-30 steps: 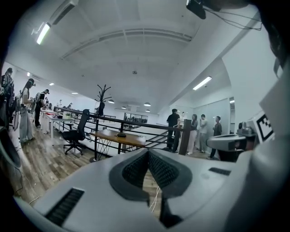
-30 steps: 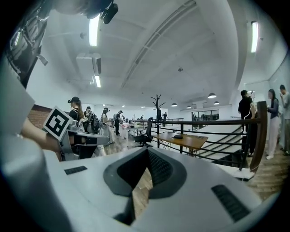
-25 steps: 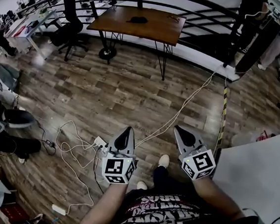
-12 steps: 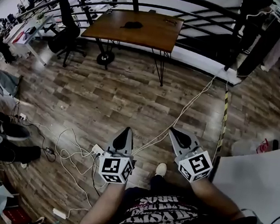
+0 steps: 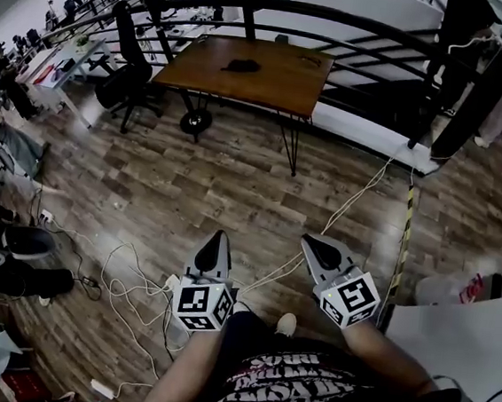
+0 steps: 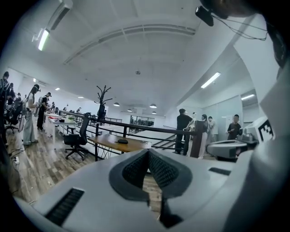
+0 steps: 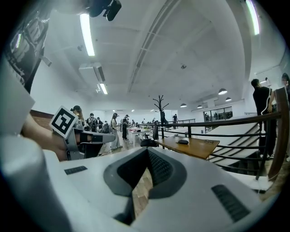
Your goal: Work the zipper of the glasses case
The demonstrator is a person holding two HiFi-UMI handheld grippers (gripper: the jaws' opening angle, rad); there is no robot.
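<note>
The left tool (image 5: 217, 237) and the right tool (image 5: 309, 241) are both closed and empty, each bearing a square black-white marker (image 5: 198, 301). The glasses case (image 5: 242, 64) lies far off on the brown surface (image 5: 286, 79); wide wooden floor (image 5: 200, 172) lies between, with cables (image 5: 127, 281) near.

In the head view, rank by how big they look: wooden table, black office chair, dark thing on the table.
table
chair
dark thing
All stand about equally far, so nearness hardly skews it.
</note>
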